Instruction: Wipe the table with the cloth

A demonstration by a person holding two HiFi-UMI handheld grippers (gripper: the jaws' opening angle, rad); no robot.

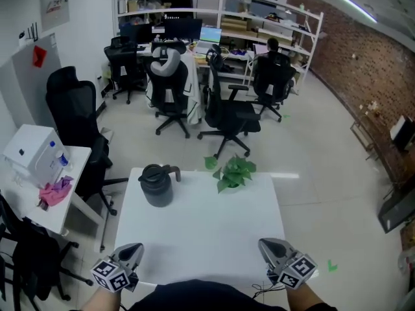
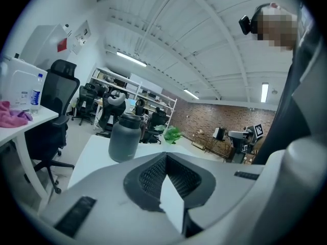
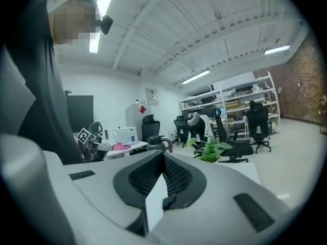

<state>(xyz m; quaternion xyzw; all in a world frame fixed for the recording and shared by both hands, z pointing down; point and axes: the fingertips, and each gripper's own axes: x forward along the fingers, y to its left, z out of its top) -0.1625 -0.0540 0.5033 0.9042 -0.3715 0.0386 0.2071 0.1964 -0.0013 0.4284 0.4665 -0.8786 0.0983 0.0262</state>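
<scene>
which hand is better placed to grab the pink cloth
Left, probably. The pink cloth lies on the side desk, left of the white table; the left gripper is on that side, the right gripper across the table. Both shut, empty.

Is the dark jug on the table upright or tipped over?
Upright: the dark jug stands on its base on the white table, lid on top.

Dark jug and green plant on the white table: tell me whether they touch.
Apart. The head view shows the dark jug and the green plant with a strip of bare white table between them.
</scene>
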